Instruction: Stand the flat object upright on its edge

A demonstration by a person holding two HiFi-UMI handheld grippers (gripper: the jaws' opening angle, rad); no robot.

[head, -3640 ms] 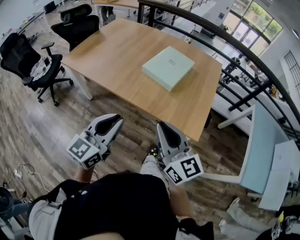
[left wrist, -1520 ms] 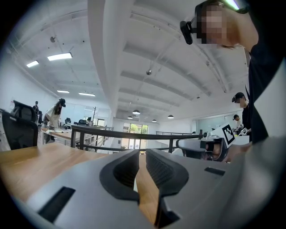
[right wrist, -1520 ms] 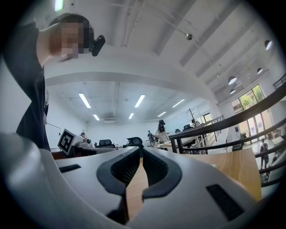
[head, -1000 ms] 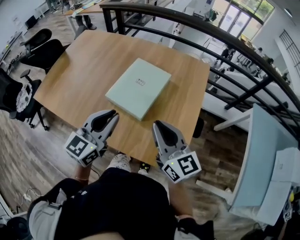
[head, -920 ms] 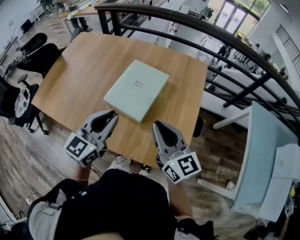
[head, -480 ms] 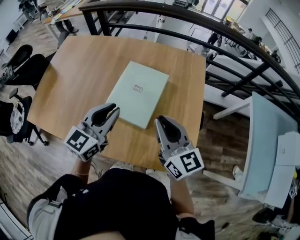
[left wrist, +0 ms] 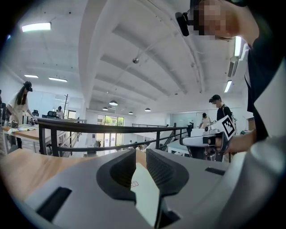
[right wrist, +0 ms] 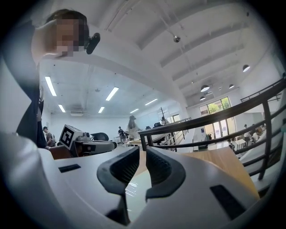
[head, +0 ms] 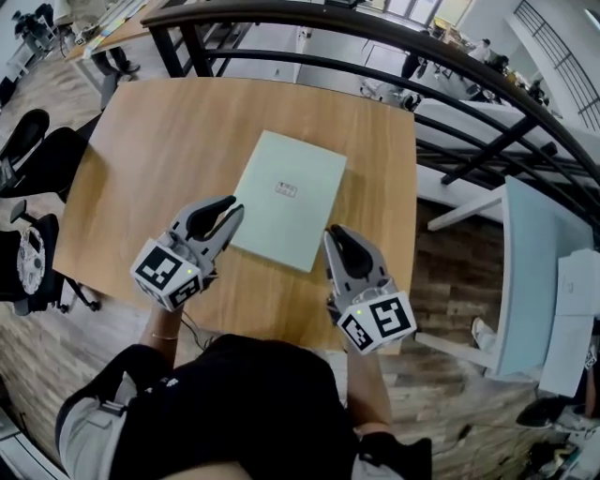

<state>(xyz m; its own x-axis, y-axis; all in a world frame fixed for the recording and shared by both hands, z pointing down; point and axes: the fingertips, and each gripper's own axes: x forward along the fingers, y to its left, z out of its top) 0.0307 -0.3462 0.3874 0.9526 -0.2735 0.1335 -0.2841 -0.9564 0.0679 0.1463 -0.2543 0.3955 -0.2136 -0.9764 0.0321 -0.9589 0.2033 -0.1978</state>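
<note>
Wood-plank flooring (head: pixel 448 281) surrounded a light wooden table (head: pixel 141 141), and a black metal railing (head: pixel 375 28) curved past its far edge across the top of the head view. I counted two black office chairs (head: pixel 33 150) at the left edge and one pale desk (head: pixel 530 281) at the right.

One flat pale-green box (head: pixel 289 199) lay face up near the middle of the table, with a small label on its lid. Nothing else sat on the tabletop.

My left gripper (head: pixel 230 204) overlapped the box's lower left edge and my right gripper (head: pixel 335 232) sat just off its lower right corner. I could not tell whether either touched it.

Both gripper views showed each pair of jaws drawn together to a narrow slit, clamping nothing.
</note>
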